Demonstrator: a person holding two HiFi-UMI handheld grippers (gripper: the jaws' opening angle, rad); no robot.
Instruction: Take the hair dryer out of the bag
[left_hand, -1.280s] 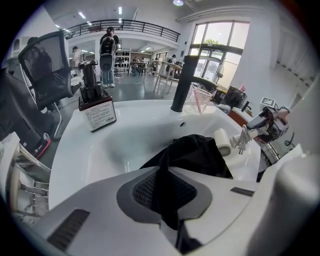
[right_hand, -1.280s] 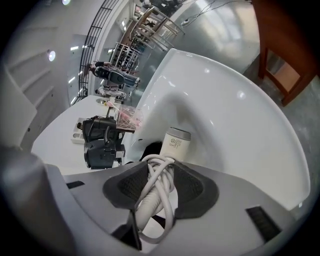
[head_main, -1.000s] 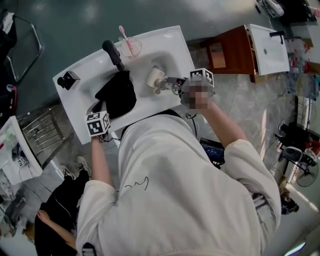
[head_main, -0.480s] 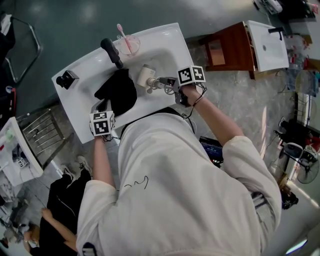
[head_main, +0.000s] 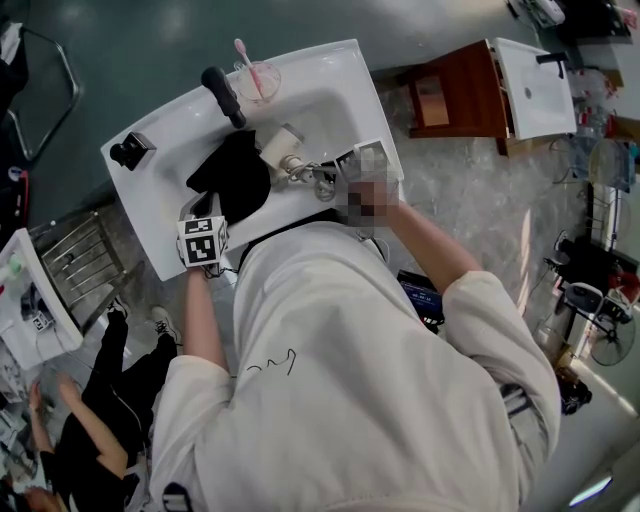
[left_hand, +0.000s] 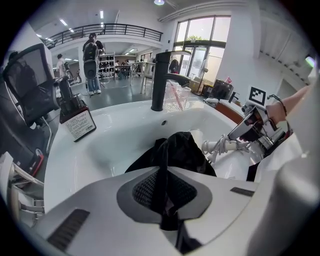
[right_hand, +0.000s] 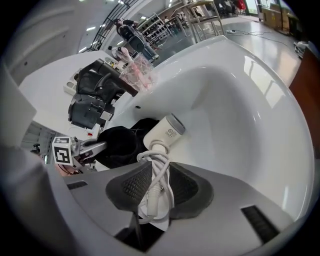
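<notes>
The white hair dryer (right_hand: 165, 131) lies over the white sink basin (head_main: 335, 100), just beside the black bag (head_main: 235, 180) on the side nearer the right gripper (right_hand: 159, 172). Its long axis runs from that gripper's jaws out toward the middle of the basin. The cord-wrapped handle is nearest the jaws and the stubby barrel is at the far end. The barrel's round end face is turned up and away toward the basin's back wall. From the left gripper view the barrel sits right against the bag's fabric, and whether any of it is still inside the bag's mouth cannot be told. The right gripper's jaws are closing. The handle with its looped white cord sits between the dark ribbed pads, and both pads lie against the bundle. The left gripper (left_hand: 162, 175) has its jaws nearly together, pinching a fold of the bag's black cloth, which rises from the basin floor into the pads. A black faucet (left_hand: 160, 80) and a clear cup with a pink toothbrush (head_main: 257, 80) stand on the rim behind.
</notes>
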